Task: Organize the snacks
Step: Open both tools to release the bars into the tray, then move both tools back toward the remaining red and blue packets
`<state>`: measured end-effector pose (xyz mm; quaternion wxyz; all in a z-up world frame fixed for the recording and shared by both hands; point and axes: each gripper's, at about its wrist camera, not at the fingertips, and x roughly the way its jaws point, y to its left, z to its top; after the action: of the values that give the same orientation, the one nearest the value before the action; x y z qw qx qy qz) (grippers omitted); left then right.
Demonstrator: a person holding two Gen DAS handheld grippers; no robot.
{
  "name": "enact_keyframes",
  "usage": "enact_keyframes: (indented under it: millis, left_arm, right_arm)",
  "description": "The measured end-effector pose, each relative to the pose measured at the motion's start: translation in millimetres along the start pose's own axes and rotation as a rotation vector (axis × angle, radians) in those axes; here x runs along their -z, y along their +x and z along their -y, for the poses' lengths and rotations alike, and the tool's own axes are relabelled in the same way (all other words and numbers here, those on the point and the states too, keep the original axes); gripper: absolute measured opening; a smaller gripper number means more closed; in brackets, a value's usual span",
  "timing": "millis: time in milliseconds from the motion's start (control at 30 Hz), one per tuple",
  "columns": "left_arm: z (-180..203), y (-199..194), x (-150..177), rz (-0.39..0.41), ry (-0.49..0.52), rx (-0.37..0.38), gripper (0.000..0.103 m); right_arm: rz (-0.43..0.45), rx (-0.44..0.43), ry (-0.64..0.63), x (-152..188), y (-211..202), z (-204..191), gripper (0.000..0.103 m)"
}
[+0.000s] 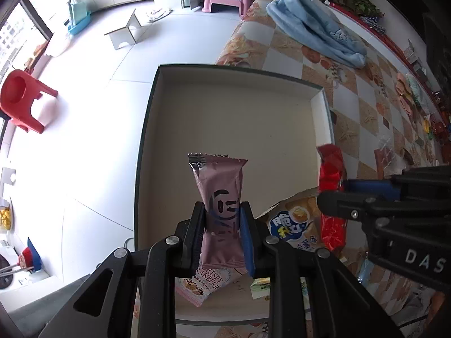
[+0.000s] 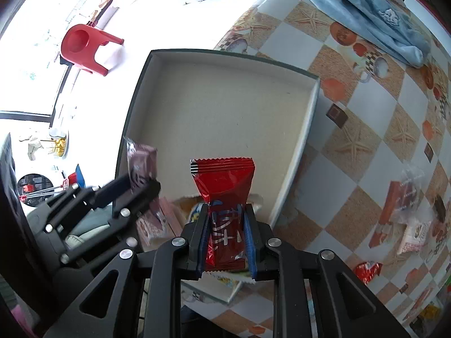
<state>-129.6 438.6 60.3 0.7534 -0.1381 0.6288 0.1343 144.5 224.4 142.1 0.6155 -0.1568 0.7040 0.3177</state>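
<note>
My left gripper (image 1: 222,225) is shut on a mauve snack packet (image 1: 220,186) and holds it upright above the near part of a shallow dark-rimmed box (image 1: 146,107). My right gripper (image 2: 225,231) is shut on a red snack packet (image 2: 224,183), also above the box (image 2: 132,90). Each gripper shows in the other view: the right gripper (image 1: 327,194) with the red packet (image 1: 331,169), the left gripper (image 2: 141,188) with the mauve packet (image 2: 141,163). A yellow chip bag (image 1: 296,219), a cranberry packet (image 1: 203,281) and a green packet (image 1: 260,286) lie in the box's near end.
The box sits at the left edge of a table with a checkered cloth (image 2: 366,118). A blue fleece (image 1: 315,25) lies at the far end. Loose snacks (image 2: 406,211) and a small red packet (image 2: 366,271) lie to the right. A red stool (image 2: 84,48) stands on the floor.
</note>
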Motion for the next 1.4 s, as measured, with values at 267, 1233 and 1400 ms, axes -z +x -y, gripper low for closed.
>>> enact_keyframes:
  millis: [267, 1233, 1400]
  left_arm:
    - [-3, 12, 8, -0.038, -0.006, -0.015, 0.076]
    - [36, 2, 28, -0.101, 0.088, -0.11, 0.081]
    - [38, -3, 28, -0.106, 0.087, -0.136, 0.082]
  right_arm:
    - [-0.056, -0.005, 0.011, -11, 18, -3, 0.026]
    - [-0.148, 0.014, 0.72, 159, 25, 229, 0.103]
    - [-0.156, 0.017, 0.837, 196, 31, 266, 0.103]
